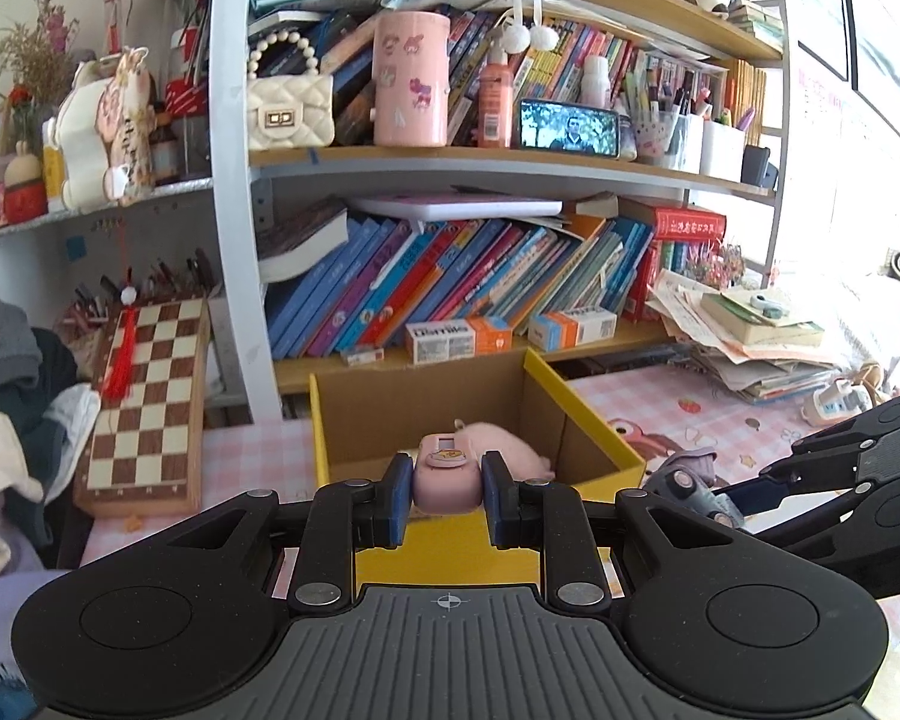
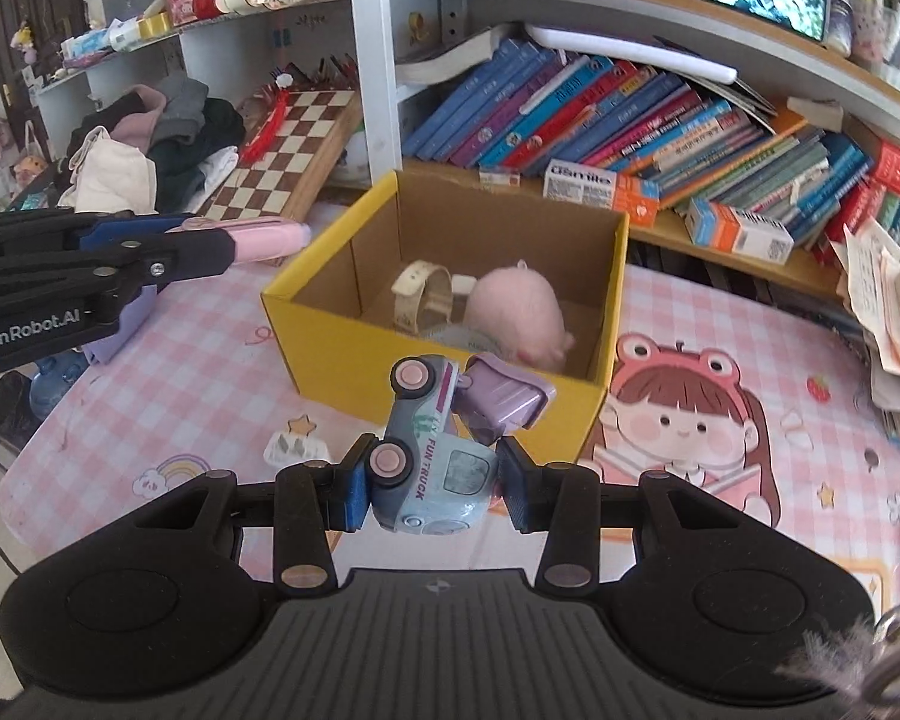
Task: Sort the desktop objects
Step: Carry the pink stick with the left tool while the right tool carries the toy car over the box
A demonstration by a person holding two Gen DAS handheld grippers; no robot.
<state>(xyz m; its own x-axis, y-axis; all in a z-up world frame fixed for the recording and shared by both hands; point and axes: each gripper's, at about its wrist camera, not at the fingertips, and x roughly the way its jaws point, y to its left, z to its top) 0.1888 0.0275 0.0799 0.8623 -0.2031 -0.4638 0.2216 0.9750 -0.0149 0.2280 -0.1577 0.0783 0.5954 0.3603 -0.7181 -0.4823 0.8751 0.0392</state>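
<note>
My left gripper (image 1: 446, 495) is shut on a small pink device (image 1: 447, 474) with a tiny screen, held just before the near wall of the yellow cardboard box (image 1: 450, 558). The device also shows in the right wrist view (image 2: 267, 239), left of the box (image 2: 330, 324). My right gripper (image 2: 432, 492) is shut on a light-blue toy truck (image 2: 429, 456) with pink wheels and a purple back, held above the table in front of the box. Inside the box lie a pink plush (image 2: 519, 309) and a cream strap (image 2: 423, 294).
A bookshelf with leaning books (image 1: 450, 276) stands behind the box. A chessboard (image 1: 144, 402) leans at the left beside a pile of clothes (image 2: 150, 144). Stacked papers and books (image 1: 750, 336) lie at the right. A white plug (image 2: 294, 447) lies on the pink mat.
</note>
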